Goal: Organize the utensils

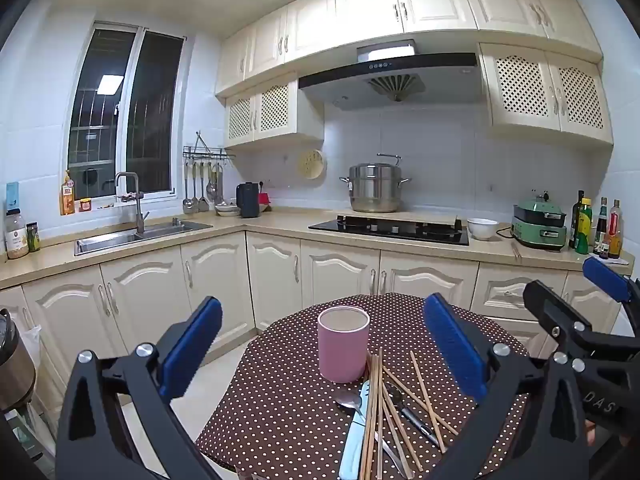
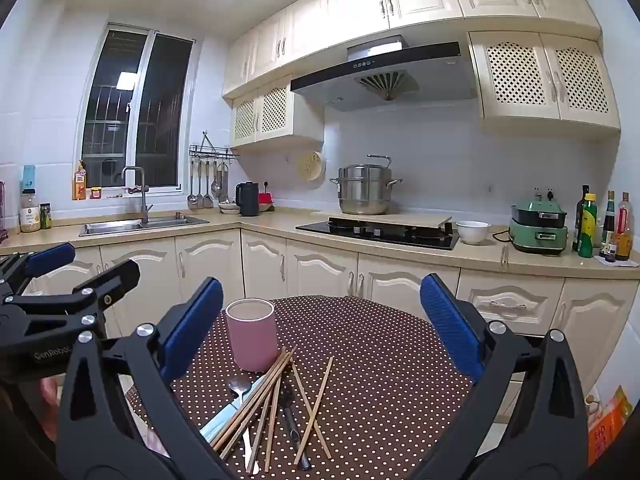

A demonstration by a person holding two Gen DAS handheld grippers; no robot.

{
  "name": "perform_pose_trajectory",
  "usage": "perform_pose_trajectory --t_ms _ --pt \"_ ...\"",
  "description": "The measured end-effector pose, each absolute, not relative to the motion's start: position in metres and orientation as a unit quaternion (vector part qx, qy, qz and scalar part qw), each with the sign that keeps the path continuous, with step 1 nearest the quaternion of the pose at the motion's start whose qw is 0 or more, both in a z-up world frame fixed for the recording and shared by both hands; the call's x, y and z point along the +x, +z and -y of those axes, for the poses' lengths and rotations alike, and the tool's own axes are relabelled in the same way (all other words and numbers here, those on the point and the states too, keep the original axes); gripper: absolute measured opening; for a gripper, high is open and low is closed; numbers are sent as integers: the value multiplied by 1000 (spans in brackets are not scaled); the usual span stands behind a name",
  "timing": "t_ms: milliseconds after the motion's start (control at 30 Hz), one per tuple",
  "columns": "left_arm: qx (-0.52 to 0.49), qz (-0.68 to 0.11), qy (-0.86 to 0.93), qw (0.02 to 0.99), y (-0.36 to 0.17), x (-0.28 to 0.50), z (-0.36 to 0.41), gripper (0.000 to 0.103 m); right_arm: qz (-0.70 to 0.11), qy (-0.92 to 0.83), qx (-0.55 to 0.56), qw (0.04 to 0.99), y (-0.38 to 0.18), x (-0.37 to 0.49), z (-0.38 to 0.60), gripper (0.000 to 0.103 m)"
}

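Note:
A pink cup [image 1: 343, 344] stands upright and empty on a round table with a brown polka-dot cloth [image 1: 288, 400]. In front of it lies a loose pile of several wooden chopsticks [image 1: 384, 408], a metal spoon [image 1: 349, 399], a light-blue-handled utensil [image 1: 353, 440] and a black-handled utensil [image 1: 412, 414]. My left gripper [image 1: 322, 354] is open and empty, held above the table's near side. My right gripper [image 2: 322, 336] is open and empty beside it. The cup [image 2: 251, 334] and chopsticks [image 2: 272, 392] lie between its fingers in the right wrist view.
Cream kitchen cabinets and a beige counter [image 1: 280, 224] run behind the table. On it are a sink [image 1: 136, 236], a black hob [image 1: 392, 229] with a steel pot [image 1: 374, 188], a white bowl [image 1: 482, 228], a green cooker [image 1: 540, 226] and bottles [image 1: 596, 228].

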State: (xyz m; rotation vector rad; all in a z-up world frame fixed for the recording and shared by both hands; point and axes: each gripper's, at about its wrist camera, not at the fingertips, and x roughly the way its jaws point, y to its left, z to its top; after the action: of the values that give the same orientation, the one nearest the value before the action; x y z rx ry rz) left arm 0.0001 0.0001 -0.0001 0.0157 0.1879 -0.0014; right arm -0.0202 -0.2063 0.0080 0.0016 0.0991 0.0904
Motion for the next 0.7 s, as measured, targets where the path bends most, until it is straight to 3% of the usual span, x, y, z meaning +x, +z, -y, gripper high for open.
perform_pose_trajectory --t_ms 700 --pt "8 -95 -1 995 0 3 0 99 -56 46 2 997 9 -16 207 97"
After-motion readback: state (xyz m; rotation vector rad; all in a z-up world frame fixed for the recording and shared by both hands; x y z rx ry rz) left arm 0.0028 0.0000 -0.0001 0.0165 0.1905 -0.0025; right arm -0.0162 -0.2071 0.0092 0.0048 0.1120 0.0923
